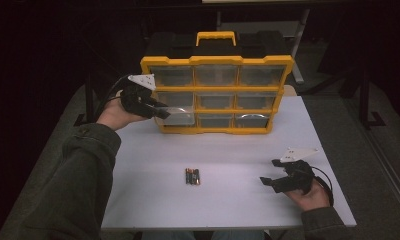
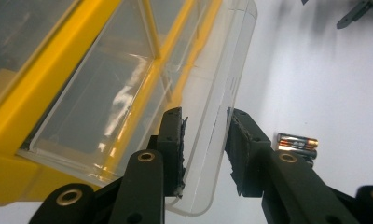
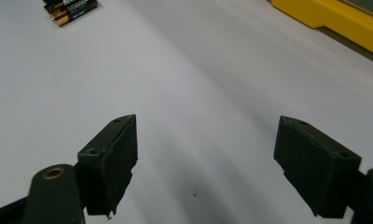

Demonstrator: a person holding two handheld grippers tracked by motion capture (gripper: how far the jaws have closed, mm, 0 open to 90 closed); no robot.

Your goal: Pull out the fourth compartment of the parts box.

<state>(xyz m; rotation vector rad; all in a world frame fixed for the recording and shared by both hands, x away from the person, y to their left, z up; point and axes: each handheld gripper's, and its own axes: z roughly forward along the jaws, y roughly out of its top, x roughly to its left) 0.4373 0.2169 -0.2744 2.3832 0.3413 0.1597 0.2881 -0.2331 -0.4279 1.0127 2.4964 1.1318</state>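
Left gripper at the lower left corner of the yellow organizer case, jaws straddling the front wall of a clear drawer pulled partway out of the bottom-left slot. In the left gripper view, one pad pressed against the inner face of that clear wall, the other just beside its outer face with a thin gap possibly left; cannot tell whether the clamp is complete. Case standing upright at the far edge of the white table, handle on top, three rows of clear-fronted compartments facing the person. Right gripper held near the table's right front corner, well apart from the case, jaws spread wide with only bare tabletop between them, seen also in the right gripper view. Small bundle of batteries lying flat near the middle of the table, closer to the front edge, between the two grippers and touched by neither; seen too beyond the left gripper's jaws and at the top left corner of the right gripper view. Sleeved forearms entering from the front edge of the table.
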